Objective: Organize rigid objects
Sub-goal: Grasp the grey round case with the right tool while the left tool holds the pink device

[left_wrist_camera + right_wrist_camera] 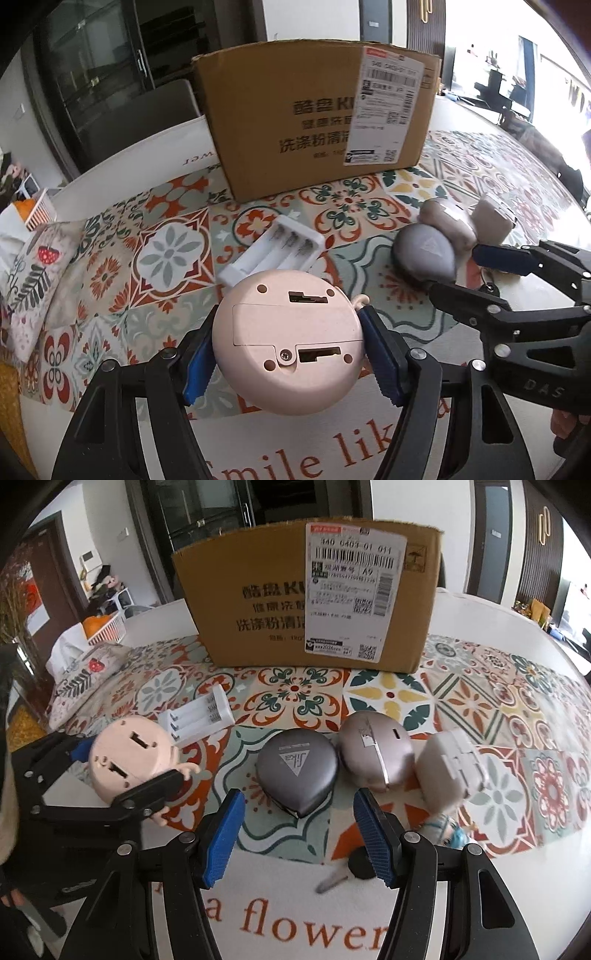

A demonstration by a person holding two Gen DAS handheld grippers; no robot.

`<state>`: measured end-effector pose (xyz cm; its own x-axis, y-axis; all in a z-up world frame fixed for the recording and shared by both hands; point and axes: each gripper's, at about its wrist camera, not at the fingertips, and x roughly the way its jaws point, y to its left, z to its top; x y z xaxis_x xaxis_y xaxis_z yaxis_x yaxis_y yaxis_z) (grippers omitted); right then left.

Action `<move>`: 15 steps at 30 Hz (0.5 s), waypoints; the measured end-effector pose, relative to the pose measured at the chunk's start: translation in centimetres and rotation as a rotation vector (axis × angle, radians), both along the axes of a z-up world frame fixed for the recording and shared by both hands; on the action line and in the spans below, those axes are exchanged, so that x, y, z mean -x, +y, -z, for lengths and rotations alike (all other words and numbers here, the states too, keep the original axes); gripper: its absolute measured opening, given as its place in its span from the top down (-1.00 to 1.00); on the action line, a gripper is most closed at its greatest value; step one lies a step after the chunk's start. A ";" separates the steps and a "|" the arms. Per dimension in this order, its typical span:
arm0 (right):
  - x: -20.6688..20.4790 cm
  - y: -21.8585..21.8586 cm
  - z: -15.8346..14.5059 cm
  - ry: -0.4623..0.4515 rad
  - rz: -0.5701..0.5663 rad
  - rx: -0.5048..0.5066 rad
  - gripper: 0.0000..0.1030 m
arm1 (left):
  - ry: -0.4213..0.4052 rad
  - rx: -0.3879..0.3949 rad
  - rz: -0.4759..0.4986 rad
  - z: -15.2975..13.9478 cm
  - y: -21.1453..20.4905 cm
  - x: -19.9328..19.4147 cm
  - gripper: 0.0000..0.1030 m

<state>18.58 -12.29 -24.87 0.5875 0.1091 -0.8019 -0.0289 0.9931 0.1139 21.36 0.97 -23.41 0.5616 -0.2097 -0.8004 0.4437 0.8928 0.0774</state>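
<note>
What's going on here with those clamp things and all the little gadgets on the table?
A person is tidying small hard items using two hand-held grippers. The left gripper is clamped on a round pink device, underside facing the camera. The right gripper is open and empty, aimed at a grey teardrop-shaped case. A white battery holder, a pinkish oval case and a key lie on the patterned mat. A cardboard box stands behind them.

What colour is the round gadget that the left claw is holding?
Pale pink. The round gadget shows best in the left wrist view, clamped in the left gripper.
</note>
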 end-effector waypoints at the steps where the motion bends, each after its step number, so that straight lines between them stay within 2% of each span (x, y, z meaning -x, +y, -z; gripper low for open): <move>1: -0.2 0.1 0.2 0.001 -0.006 -0.003 -0.20 | 0.000 -0.002 -0.005 0.1 0.1 -0.1 -0.38; 6: -1.5 0.5 1.1 0.016 -0.021 0.002 -0.20 | 0.019 0.029 -0.034 0.1 0.9 -0.6 -0.38; 15: -3.2 1.4 1.6 -0.007 -0.031 0.050 -0.20 | 0.010 0.035 -0.078 0.5 2.0 -1.5 -0.38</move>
